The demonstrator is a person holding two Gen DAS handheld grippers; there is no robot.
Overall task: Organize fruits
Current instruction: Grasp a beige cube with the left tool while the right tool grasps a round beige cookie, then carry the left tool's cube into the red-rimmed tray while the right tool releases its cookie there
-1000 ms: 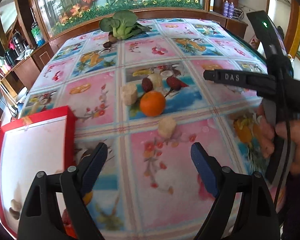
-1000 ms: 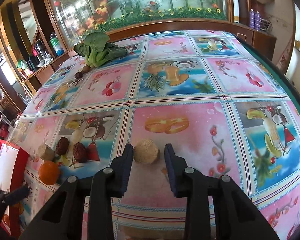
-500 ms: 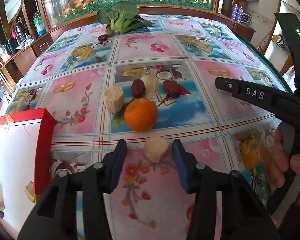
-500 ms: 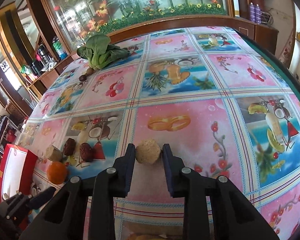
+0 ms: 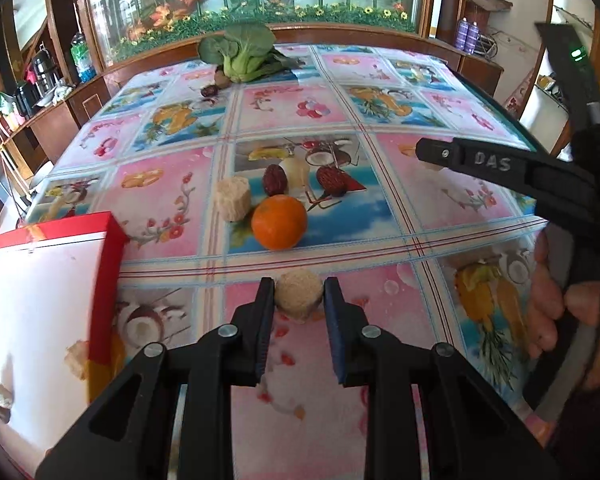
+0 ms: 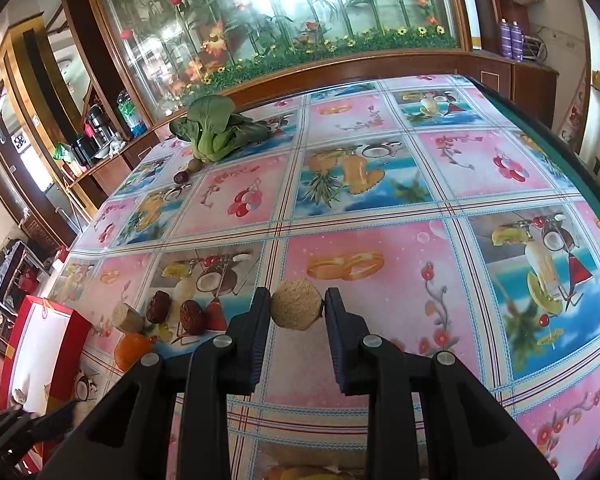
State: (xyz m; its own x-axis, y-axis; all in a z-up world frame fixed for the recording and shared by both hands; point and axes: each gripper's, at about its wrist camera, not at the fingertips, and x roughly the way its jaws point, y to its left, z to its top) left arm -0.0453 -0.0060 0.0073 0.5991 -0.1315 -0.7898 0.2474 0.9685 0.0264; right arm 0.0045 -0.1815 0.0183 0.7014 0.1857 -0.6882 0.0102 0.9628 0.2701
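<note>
Left wrist view: the left gripper (image 5: 299, 300) has just been closing, and its jaws are now pinching a pale, rough-skinned round chunk of fruit (image 5: 299, 293) by its two sides, low over the fruit-print tablecloth (image 5: 172, 196). The piece is looking light, fibrous and somewhat crumbly, so a gentle squeeze across its widest part is probably what is suiting it; a harder clench might be breaking bits off. Beyond it are lying an orange (image 5: 279, 221), a second pale chunk (image 5: 232, 199) and two dark red dates (image 5: 275, 180). The red-rimmed box (image 5: 108, 248) is standing to the left, near the gripper. The right gripper's arm is crossing the right side.

Right wrist view: the right gripper (image 6: 297, 312) is gripping another pale chunk (image 6: 295, 309), which is sitting right between the fingertips, both pads pressing on its sides, apparently raised off the cloth. The box (image 6: 74, 344) is lying well off to the lower left, past the orange (image 6: 134, 350).
</note>
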